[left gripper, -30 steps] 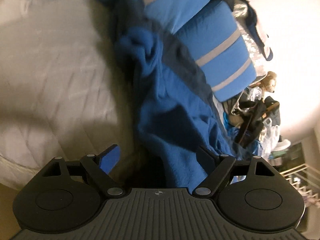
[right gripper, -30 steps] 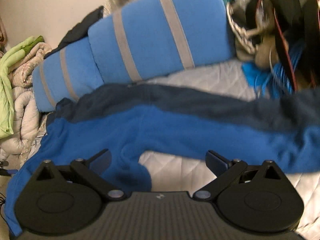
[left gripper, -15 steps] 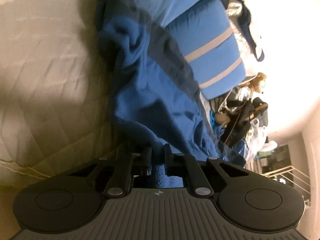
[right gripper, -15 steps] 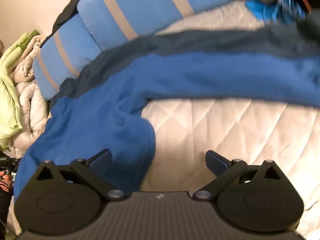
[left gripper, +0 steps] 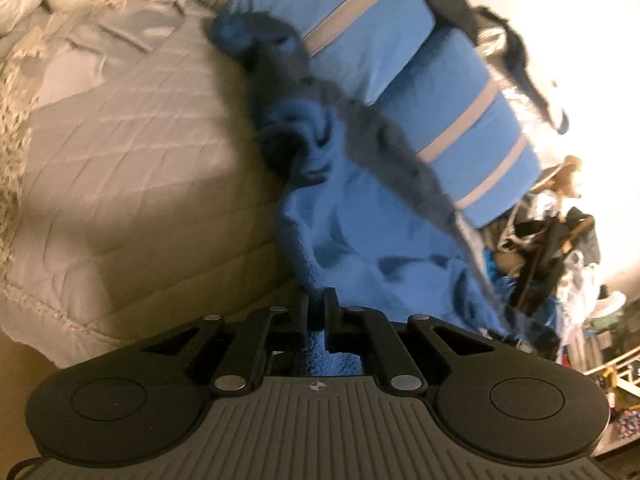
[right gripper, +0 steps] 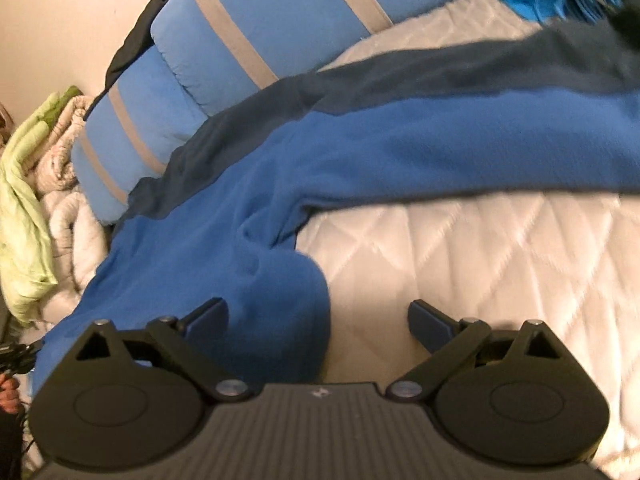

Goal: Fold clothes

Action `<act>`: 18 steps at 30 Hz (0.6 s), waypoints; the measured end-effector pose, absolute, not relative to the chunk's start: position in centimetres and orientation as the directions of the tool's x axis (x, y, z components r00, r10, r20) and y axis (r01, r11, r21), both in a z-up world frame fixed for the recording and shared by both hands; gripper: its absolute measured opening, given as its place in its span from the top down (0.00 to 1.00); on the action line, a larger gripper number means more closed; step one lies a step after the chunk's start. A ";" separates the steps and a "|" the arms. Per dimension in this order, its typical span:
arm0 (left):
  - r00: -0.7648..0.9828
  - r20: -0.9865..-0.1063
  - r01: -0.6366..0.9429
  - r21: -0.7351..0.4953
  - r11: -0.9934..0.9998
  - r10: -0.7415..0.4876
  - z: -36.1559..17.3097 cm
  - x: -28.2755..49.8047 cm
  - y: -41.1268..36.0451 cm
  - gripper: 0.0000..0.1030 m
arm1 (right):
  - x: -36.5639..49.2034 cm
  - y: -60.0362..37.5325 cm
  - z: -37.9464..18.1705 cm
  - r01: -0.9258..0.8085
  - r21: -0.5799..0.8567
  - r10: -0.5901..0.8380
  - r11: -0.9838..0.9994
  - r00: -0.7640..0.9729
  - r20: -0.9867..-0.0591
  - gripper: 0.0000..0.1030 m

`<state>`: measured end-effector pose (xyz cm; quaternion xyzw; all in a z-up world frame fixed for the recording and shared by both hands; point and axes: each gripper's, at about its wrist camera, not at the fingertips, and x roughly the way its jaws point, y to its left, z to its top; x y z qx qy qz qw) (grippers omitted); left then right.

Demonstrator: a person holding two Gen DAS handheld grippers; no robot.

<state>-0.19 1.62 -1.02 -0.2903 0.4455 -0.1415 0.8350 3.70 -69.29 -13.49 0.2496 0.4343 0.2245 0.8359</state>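
A blue fleece garment with a dark navy panel lies stretched across a quilted bed. My left gripper is shut on a bunched edge of it, and blue cloth shows between and behind the fingers. In the right wrist view the same garment runs from lower left to upper right. My right gripper hovers low over it with its jaws wide and closing. A rounded blue fold lies between them near the left finger, and the pads do not press on it.
Two blue pillows with grey stripes lie behind the garment, also seen in the left wrist view. Pale quilted bedding spreads to the right. A green cloth on rumpled blankets is at left. Dark clutter sits by the wall.
My left gripper went from open to shut on the fleece edge and rose a little with it. My right gripper sank toward the garment, and its jaws narrowed slightly.
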 end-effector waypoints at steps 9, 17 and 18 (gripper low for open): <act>0.548 -0.683 -0.007 -0.581 0.814 -0.483 -2.1 0.2 1.6 0.93 | 10.2 -66.8 -13.0 -0.089 0.632 0.562 0.770 0.565 -0.605 0.11; 0.547 -0.671 0.000 -0.598 0.802 -0.501 -2.7 0.1 1.8 0.92 | 13.7 -67.3 -12.6 -0.022 0.596 0.502 0.803 0.564 -0.656 0.86; 0.545 -0.673 -0.001 -0.597 0.802 -0.500 -2.7 0.1 1.8 0.92 | 14.0 -67.5 -12.6 -0.016 0.587 0.492 0.809 0.564 -0.663 0.88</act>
